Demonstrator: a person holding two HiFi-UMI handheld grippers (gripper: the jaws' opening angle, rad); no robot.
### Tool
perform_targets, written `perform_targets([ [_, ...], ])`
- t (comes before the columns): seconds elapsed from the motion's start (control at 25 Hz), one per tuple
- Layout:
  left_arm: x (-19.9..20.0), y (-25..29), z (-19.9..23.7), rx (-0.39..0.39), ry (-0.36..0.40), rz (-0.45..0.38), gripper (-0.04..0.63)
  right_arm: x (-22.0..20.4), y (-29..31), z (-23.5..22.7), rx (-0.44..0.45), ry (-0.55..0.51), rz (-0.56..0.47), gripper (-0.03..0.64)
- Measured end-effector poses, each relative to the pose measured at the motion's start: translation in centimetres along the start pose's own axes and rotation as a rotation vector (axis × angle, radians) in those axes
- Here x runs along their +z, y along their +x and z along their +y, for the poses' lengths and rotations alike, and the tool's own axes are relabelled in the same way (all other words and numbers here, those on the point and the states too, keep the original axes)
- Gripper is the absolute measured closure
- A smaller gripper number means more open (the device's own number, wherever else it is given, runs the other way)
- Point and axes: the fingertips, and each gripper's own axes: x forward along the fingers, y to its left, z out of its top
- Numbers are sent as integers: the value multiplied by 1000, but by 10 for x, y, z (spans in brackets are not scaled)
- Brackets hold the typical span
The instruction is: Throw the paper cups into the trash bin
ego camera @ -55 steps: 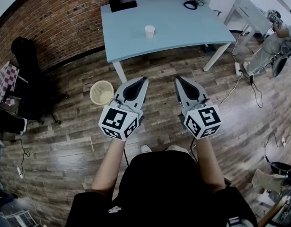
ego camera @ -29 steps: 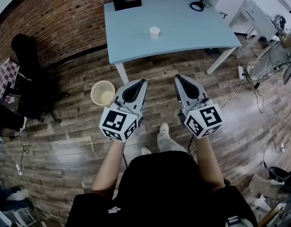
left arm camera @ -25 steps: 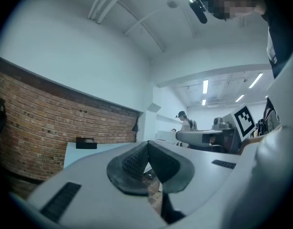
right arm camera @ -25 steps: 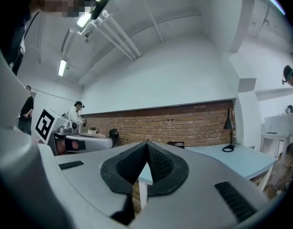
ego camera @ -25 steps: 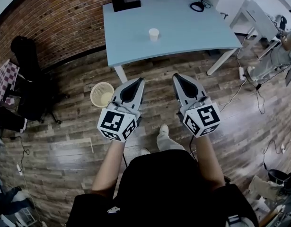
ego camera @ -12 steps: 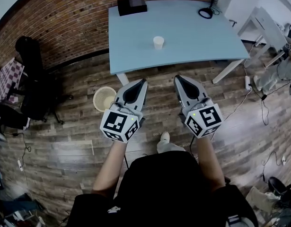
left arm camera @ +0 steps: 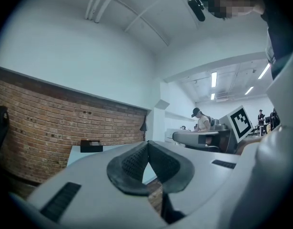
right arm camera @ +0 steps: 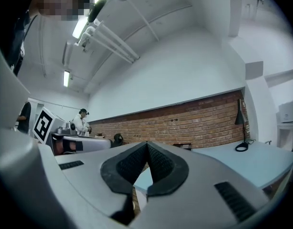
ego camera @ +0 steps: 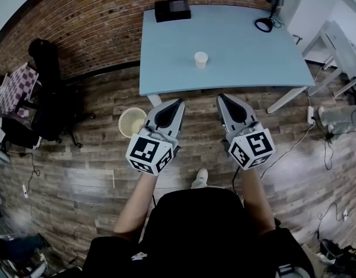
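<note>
One white paper cup [ego camera: 201, 59] stands upright near the middle of the light blue table [ego camera: 235, 68]. A pale mesh trash bin [ego camera: 132, 122] sits on the wooden floor by the table's front left leg. My left gripper [ego camera: 179, 103] hangs over the floor just right of the bin, short of the table's front edge, its jaws shut with nothing between them [left arm camera: 147, 145]. My right gripper [ego camera: 221, 98] is level with it, also shut and empty [right arm camera: 146, 145]. Both are well short of the cup.
A black box [ego camera: 172, 9] lies at the table's far left corner and a black desk lamp [ego camera: 264, 23] at its far right. A brick wall [ego camera: 79, 33] runs behind. A dark chair [ego camera: 47, 97] stands left of the bin. Cables [ego camera: 293, 138] trail on the floor at right.
The person has walked toward the table. Table, cup and bin have drawn nearer to both grippers, which keep their shut pose side by side.
</note>
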Motion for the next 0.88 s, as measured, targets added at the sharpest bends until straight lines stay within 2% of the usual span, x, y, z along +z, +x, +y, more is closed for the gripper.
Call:
perform_targets([
  [0.56, -4, 52, -18, 22, 24, 27, 592, -5, 2, -55, 37, 15, 8, 614],
  [0.88, -11, 68, -7, 18, 23, 53, 592, -13, 19, -64, 44, 29, 21, 612],
])
